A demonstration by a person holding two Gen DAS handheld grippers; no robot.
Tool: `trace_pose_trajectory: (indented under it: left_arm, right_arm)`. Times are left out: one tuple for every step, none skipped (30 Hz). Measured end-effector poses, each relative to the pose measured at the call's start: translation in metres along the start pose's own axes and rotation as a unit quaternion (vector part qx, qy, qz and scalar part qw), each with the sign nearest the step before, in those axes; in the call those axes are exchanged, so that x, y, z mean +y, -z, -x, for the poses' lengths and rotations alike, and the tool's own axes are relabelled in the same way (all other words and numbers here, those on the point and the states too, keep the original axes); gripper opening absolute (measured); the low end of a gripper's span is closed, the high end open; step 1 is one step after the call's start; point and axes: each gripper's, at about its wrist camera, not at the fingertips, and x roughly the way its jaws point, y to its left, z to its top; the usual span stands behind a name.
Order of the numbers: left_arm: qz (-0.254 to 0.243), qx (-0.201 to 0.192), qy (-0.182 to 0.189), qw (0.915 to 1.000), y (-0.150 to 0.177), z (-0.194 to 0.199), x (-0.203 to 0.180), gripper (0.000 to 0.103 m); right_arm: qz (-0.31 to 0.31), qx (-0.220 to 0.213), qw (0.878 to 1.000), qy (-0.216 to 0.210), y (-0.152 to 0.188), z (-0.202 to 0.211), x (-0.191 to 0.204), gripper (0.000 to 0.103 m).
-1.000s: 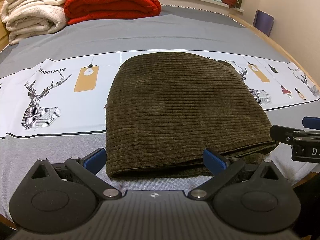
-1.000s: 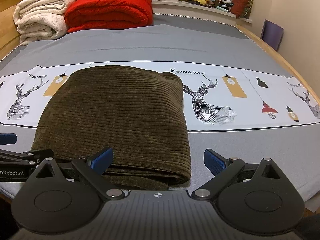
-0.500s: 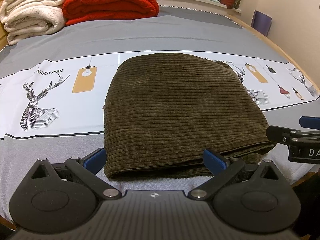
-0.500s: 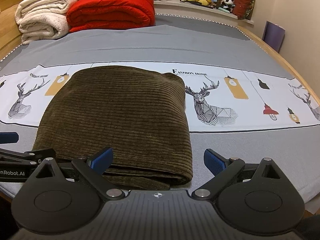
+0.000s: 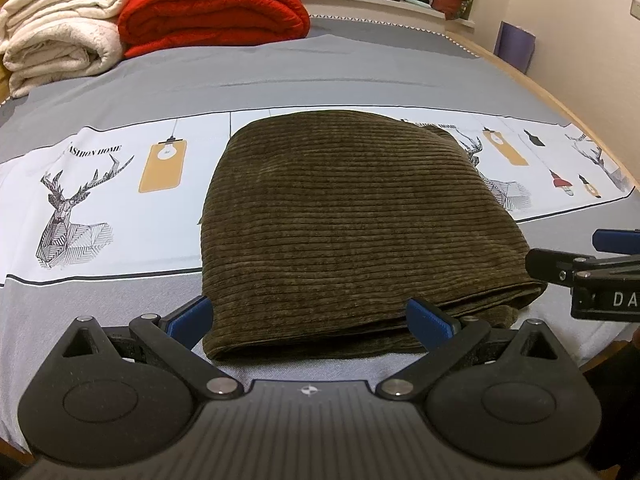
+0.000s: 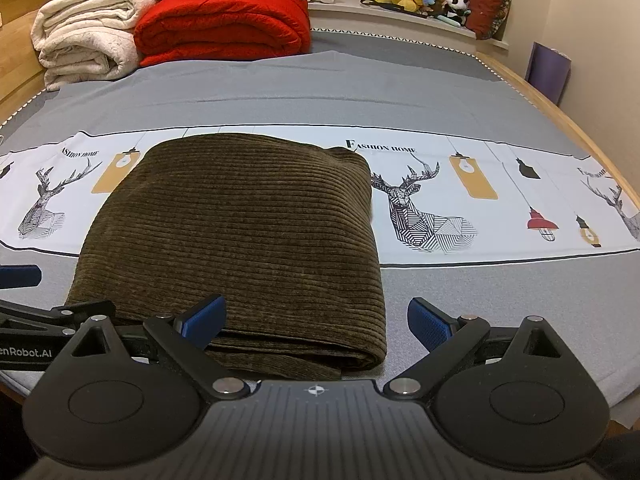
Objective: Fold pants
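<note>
Left wrist view shows the pants (image 5: 352,224) folded on the deer band (image 5: 100,196), left gripper (image 5: 308,318) and right gripper (image 6: 316,320) both spread wide, empty; retreat straight back, avoiding the near edge.

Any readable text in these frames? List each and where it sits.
"FASHION HOME": bedsheet, printed by the deer.
"ASHION HOME": same print, left part of the sheet, first letter unclear.
"enRobot.AI": left gripper body, cut off at the frame edge.
"DA": right gripper body, cut off.
</note>
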Motion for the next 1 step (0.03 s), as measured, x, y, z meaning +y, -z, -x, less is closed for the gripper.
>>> trace_pose_trajectory:
  left_arm:
    - [-0.002,0.001,-0.002,1.0,0.0006,-0.0008,-0.0006,0.103]
  right_arm:
    - [-0.001,0.0,1.0,-0.001,-0.0004,0.0006,-0.0004,0.097]
